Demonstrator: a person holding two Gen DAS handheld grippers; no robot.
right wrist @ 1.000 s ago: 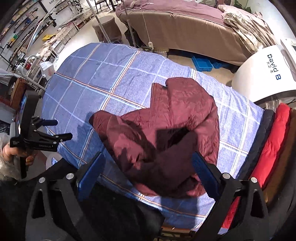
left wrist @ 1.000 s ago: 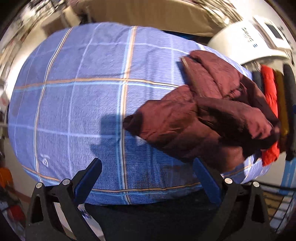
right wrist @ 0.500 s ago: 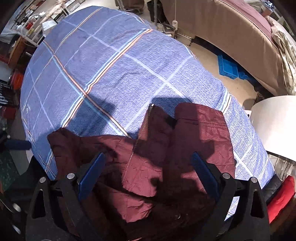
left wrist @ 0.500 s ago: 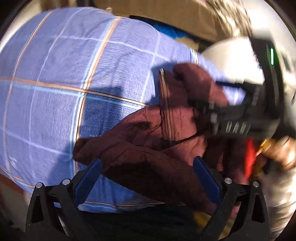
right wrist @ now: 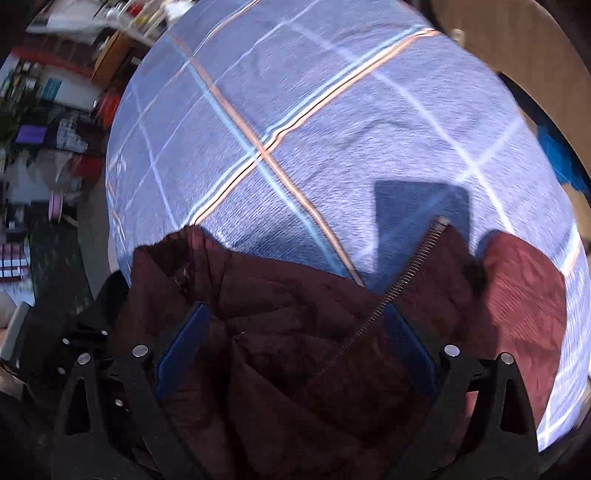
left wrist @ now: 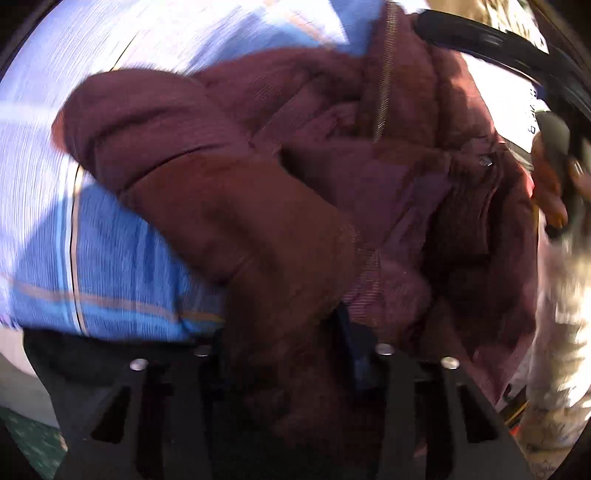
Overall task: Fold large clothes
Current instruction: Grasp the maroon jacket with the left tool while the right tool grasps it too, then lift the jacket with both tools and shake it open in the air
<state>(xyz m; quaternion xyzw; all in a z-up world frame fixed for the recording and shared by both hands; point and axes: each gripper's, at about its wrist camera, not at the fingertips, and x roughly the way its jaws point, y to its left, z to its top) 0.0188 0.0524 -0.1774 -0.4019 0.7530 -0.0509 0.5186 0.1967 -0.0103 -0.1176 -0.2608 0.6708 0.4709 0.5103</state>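
A crumpled maroon padded jacket [left wrist: 258,184] lies near the front edge of a table covered with a blue checked cloth [left wrist: 122,258]. My left gripper [left wrist: 286,332] is down in the jacket. Its jaws are closing, and a thick fold of the fabric fills the gap between them and hides the left finger. In the right wrist view the jacket [right wrist: 295,350] shows its open zipper [right wrist: 406,273]. My right gripper [right wrist: 295,332] stands open just above it, with the blue pads [right wrist: 184,343] wide apart on either side of the bunched fabric.
The checked cloth [right wrist: 332,129] stretches flat beyond the jacket. Cluttered shelves and boxes [right wrist: 44,129] stand off to the left, and a tan bed base [right wrist: 517,37] is at the back. A person's hand [left wrist: 554,177] holds the other gripper's black body [left wrist: 480,33] by a white machine [left wrist: 517,92].
Both grippers have come down onto the jacket. The left jaws went from wide apart to narrowed around a fold of fabric. The right gripper stays open.
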